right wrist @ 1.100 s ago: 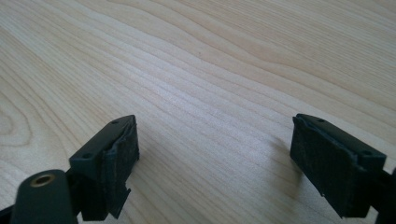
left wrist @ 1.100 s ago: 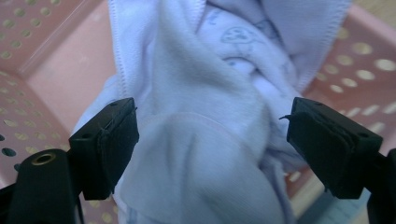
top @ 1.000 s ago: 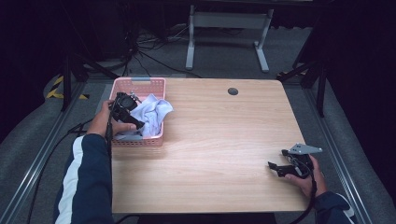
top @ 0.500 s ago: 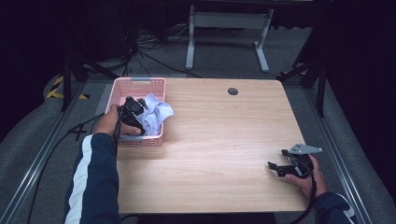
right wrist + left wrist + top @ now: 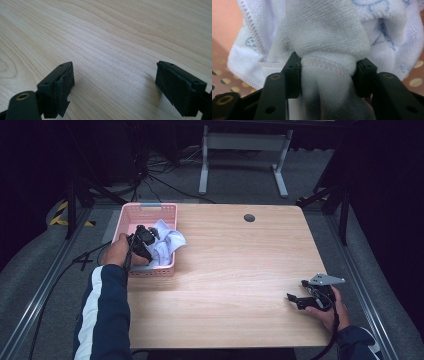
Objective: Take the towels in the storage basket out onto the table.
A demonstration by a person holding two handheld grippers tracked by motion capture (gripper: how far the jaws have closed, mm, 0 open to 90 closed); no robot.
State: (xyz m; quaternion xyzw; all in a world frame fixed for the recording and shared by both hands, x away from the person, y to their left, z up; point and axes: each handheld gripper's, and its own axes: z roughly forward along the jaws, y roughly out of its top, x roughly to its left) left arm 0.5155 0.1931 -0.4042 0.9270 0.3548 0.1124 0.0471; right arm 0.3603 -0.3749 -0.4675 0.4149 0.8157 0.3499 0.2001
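Observation:
A crumpled white cloth [image 5: 169, 244] lies in a pink perforated basket [image 5: 150, 208] at the table's left edge. My left gripper [image 5: 144, 238] reaches into the basket from the left. In the left gripper view its jaws have just been closing, and both pads [image 5: 293, 75] now press a bunched fold of the cloth [image 5: 324, 37] between them; the basket floor [image 5: 220, 77] shows behind. My right gripper [image 5: 296, 292] rests low over the wooden table [image 5: 240, 270] near its front right corner. Its jaws [image 5: 115, 82] stand wide open over bare wood [image 5: 112, 30].
A round cable hole [image 5: 249, 217] sits in the tabletop near the far edge. Beyond the table stand a white metal frame [image 5: 240, 150] and loose cables [image 5: 150, 170] on grey carpet. A cable [image 5: 80, 262] trails from the left gripper off the table's left side.
The left gripper has shifted a little right, onto the cloth in the basket, and its jaws have closed on a fold. The right gripper has stayed put.

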